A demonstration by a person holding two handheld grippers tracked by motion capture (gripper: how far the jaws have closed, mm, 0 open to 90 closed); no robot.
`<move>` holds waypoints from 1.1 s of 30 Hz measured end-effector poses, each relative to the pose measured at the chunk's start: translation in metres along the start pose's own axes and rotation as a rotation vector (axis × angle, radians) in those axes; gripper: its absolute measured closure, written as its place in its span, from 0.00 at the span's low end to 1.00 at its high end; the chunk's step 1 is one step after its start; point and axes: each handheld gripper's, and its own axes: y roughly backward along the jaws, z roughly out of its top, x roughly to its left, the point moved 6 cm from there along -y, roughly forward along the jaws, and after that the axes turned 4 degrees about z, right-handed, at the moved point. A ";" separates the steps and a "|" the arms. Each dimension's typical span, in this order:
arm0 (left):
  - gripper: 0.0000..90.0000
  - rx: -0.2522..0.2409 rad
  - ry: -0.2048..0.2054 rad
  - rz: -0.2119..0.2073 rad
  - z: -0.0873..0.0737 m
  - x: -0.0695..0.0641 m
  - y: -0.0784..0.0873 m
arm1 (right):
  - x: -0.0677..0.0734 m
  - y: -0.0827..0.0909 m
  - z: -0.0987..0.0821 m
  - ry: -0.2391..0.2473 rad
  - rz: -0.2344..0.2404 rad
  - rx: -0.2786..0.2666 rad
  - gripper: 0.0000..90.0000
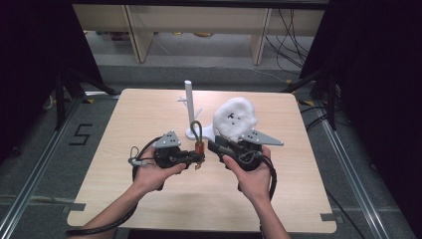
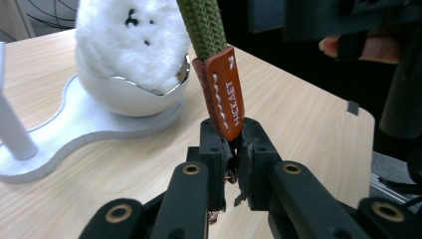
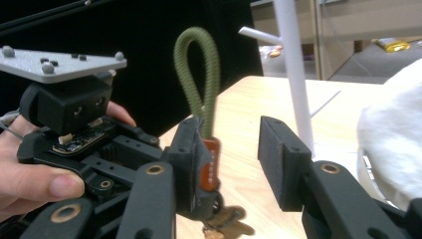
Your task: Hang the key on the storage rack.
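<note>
While nothing yet hangs on the stand, the work sits at an early-to-middle stage, judged line by line below.

Key strap: the green cord loop [image 1: 196,128] with its orange tag [image 2: 225,94] stands upright above the table, between the two hands and just in front of the white stand.
Left gripper [image 2: 233,155]: its jaws are pressed together on the lower end of the orange tag, so it carries the strap; small brass keys [image 3: 225,223] dangle below the grip.
Right gripper [image 3: 238,149]: its jaws stand apart, one on each side of the tag and touching nothing, so it carries nothing.
White stand [image 1: 189,103]: an upright post with short pegs, all bare, on a flat base [image 2: 74,132].
Fluffy ball [image 1: 235,118]: a white fuzzy thing resting in the cup of the base, beside the post and untouched.
Done so far: the strap is lifted off the table and held with its loop up and free.
Left to do: probably a handover to the right gripper or a direct carry, then slipping the loop over a peg and letting go.
Progress: roughly a third, as a judgement.
</note>
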 end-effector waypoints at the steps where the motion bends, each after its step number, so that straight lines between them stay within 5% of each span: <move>1: 0.91 0.005 0.002 0.014 -0.001 0.002 0.002 | -0.002 0.001 0.001 0.011 -0.008 -0.004 0.68; 33: 0.91 0.010 0.009 0.157 -0.017 0.052 0.032 | -0.041 0.047 -0.018 -0.033 -0.146 -0.045 0.59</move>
